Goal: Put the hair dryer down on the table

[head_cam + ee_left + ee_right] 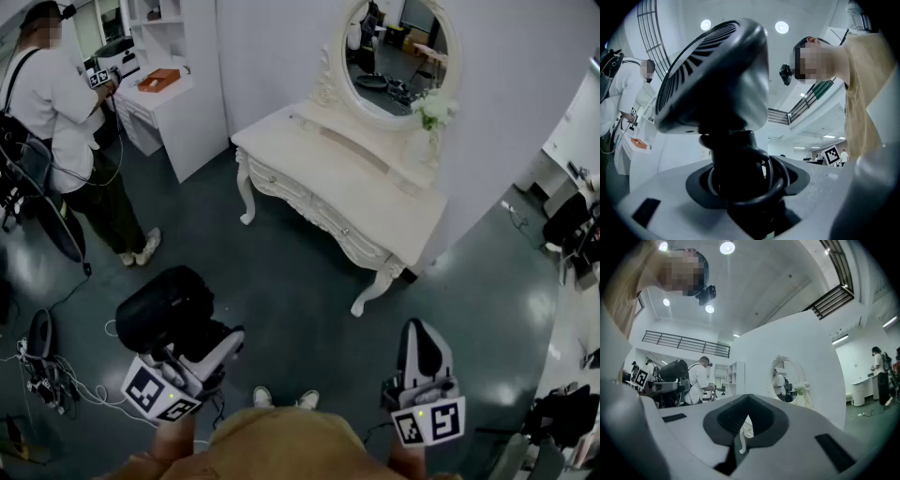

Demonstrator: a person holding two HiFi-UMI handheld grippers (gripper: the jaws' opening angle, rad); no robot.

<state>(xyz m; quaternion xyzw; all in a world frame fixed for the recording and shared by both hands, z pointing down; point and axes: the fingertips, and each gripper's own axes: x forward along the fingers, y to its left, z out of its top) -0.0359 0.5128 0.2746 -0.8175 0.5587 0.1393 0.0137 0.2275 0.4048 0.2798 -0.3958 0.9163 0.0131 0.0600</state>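
A person holds two grippers over a grey floor. The left gripper (pixel 195 349) has its fingers closed on the handle of a black hair dryer (pixel 165 307), with the dryer's cord looped around the handle between them; the dryer's round head rises just beyond the fingertips. The right gripper (pixel 424 345) is empty, its fingers drawn together with only a sliver between them. A white ornate desk (pixel 375 211) with an oval mirror (pixel 398 56) stands well ahead of both pairs of fingers. The dryer is well apart from it.
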